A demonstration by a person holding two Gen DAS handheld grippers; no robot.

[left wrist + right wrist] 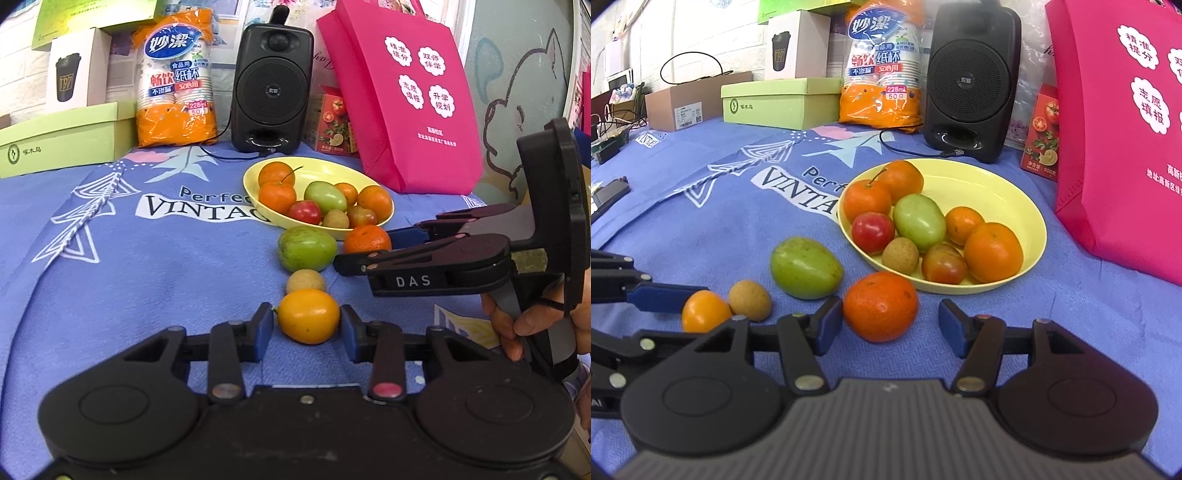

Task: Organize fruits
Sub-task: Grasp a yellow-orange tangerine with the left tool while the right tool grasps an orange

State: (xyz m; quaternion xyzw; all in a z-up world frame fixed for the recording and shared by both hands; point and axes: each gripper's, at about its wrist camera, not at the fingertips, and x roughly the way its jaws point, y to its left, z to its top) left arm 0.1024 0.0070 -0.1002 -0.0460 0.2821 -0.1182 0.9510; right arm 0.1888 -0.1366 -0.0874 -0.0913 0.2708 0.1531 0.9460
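A yellow bowl [332,171] [1008,192] holds several fruits: oranges, a green one, red ones and a longan. On the blue cloth in front of it lie a green fruit [306,248] [806,267], a longan [306,281] [750,300], a small yellow-orange fruit [308,315] [705,311] and a mandarin [367,239] [881,305]. My left gripper [306,330] is open, its pads on either side of the yellow-orange fruit, barely apart from it. My right gripper [891,325] [364,245] is open around the mandarin, left pad close to it.
At the back stand a black speaker [271,88] with a cable, an orange pack of paper cups [175,77], a green box [62,140], a tomato carton [334,123] and a pink bag [406,92] right of the bowl.
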